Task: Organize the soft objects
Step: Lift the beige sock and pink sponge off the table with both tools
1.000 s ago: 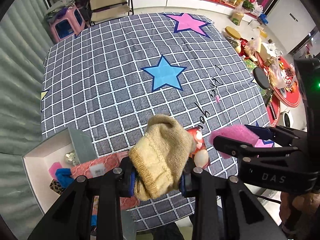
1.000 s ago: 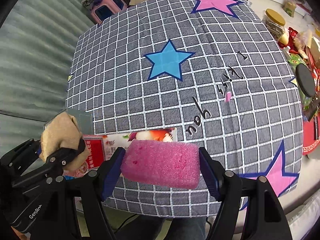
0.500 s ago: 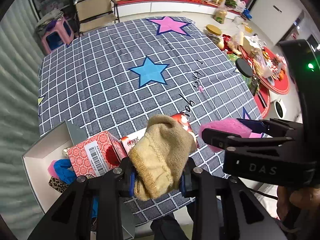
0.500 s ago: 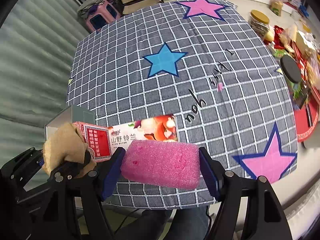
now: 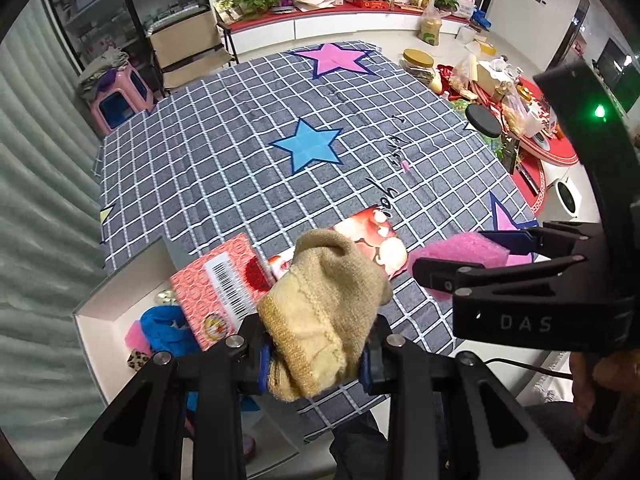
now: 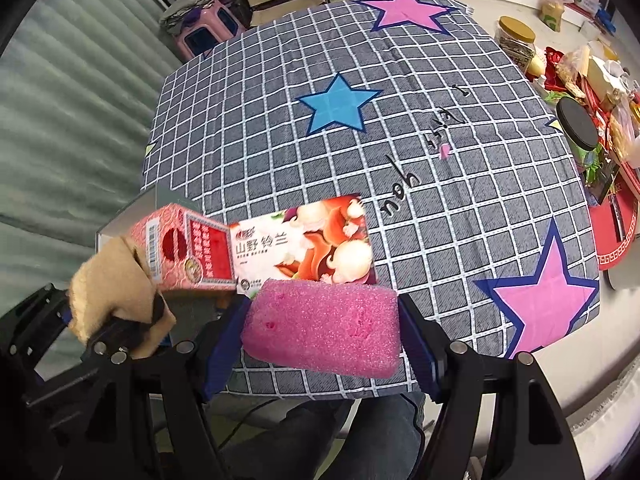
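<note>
Left wrist view first: the left tongs (image 5: 316, 356) are squeezing one beige knit sock (image 5: 324, 312), bunched up between the two blue pads, sitting at about 6 o'clock in the frame. Off at 3 o'clock the right tongs (image 5: 476, 256) are poking in sideways, clamping one pink sponge (image 5: 460, 252). Both are hanging over the near edge of the table (image 5: 224, 168), which is wearing a grey checked cloth with one blue star (image 5: 308, 146) in the middle and one pink star (image 5: 332, 58) at 12 o'clock. At 8 o'clock there's one open white box (image 5: 100, 308) with a blue fabric thing (image 5: 164, 328) and some pink bits lying in it. One red patterned carton (image 5: 220, 284) is leaning over the box's edge, and the sock is covering part of a flat picture box (image 5: 380, 240) lying behind it.

Right wrist view: the right tongs (image 6: 320, 332) are gripping that same pink sponge (image 6: 324, 328) by its two short ends, jaws spread about as wide as the sponge is long. It's sitting at 6 o'clock, blocking the near edge of the flat picture box (image 6: 308, 240). The left tongs (image 6: 116, 320) are showing at 8 o'clock, pinching the beige sock (image 6: 112, 288), right beside the red carton (image 6: 180, 252). Two pink stars are showing here, one at 12 o'clock (image 6: 408, 10) and one at 4 o'clock (image 6: 548, 292), plus the one blue star (image 6: 340, 104). A jar with a gold lid (image 6: 516, 40) is standing on the floor at 2 o'clock.
</note>
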Demonstrator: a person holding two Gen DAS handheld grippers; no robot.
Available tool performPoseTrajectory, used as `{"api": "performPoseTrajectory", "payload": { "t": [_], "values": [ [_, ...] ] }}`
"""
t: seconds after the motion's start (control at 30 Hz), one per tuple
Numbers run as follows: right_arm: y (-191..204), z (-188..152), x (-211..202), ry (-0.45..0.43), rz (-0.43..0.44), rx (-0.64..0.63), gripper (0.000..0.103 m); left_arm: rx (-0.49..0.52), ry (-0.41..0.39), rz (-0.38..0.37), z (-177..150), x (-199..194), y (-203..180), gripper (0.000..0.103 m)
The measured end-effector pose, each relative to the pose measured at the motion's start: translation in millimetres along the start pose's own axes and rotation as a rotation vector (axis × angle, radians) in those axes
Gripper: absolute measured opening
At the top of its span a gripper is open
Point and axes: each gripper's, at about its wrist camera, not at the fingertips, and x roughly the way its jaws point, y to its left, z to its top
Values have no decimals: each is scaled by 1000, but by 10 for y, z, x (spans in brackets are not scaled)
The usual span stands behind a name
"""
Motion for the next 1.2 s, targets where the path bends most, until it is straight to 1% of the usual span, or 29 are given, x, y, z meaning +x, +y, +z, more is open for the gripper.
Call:
{"api": "performPoseTrajectory", "payload": {
  "t": [0.17,0.4,0.63,0.93,1.2],
  "values": [
    [157,-66,3,-2,3,-38,74,-28,-8,22,-122,-80,136,34],
    [389,-133,7,-4,4,-95,74,-104,-13,51,-338,-181,399,34],
    [610,-168,-2,-11,3,-150,74,-168,-22,66,-488,-255,604,34],
    [825,-191,-6,-15,-3,-208,74,-214,-34,77,-604,-304,773,34],
    [1014,-185,-1,-17,-13,-265,74,-257,-26,85,-707,-294,919,34]
  ]
}}
